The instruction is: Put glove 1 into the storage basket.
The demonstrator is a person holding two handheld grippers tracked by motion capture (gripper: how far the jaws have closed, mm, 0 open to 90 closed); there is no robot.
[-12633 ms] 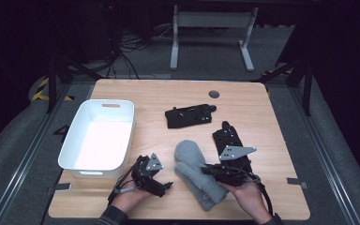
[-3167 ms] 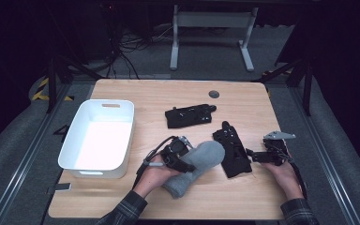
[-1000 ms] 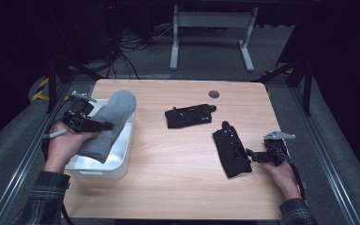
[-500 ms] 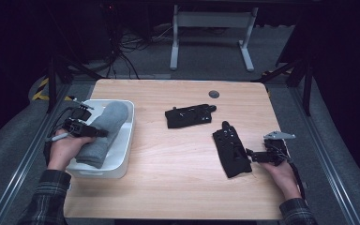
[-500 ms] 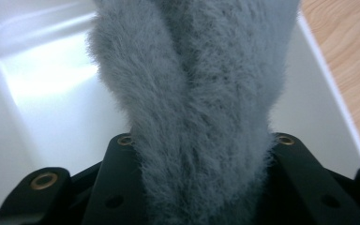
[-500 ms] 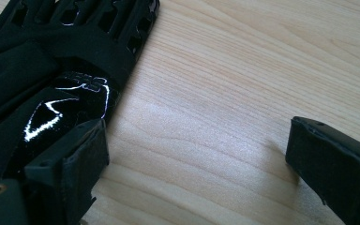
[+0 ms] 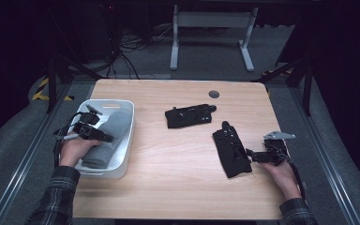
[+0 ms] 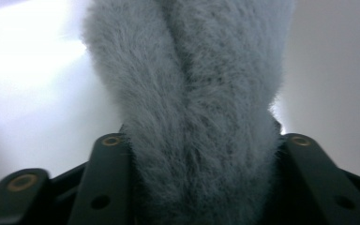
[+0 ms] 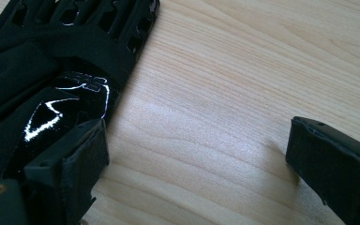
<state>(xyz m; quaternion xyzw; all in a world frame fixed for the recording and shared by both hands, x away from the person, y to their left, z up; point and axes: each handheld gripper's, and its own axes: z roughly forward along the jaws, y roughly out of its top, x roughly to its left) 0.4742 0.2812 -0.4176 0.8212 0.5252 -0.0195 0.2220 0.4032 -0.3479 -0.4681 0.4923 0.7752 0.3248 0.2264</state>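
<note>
A grey fuzzy mitten (image 7: pixel 114 129) lies in the white bin (image 7: pixel 130 136) at the table's left. My left gripper (image 7: pixel 104 137) reaches into the bin from the left. In the left gripper view the mitten (image 8: pixel 192 84) fills the gap of my left gripper (image 8: pixel 201 154) and touches both jaws, which have just been opening. A black glove (image 7: pixel 232 152) lies flat at the right. My right gripper (image 7: pixel 249 153) rests beside it, open. In the right gripper view the glove (image 9: pixel 51 61) lies at the left jaw, and bare wood lies between the jaws of my right gripper (image 9: pixel 197 154).
A second black glove (image 7: pixel 190 115) lies near the table's middle, towards the back. A small grey disc (image 7: pixel 213 93) is set in the tabletop (image 7: pixel 168 178) at the far edge. Metal rails run along both sides of the table.
My left hand has come down and lowered the grey mitten into the white bin, where it now lies. The right hand and the black gloves have not moved.
</note>
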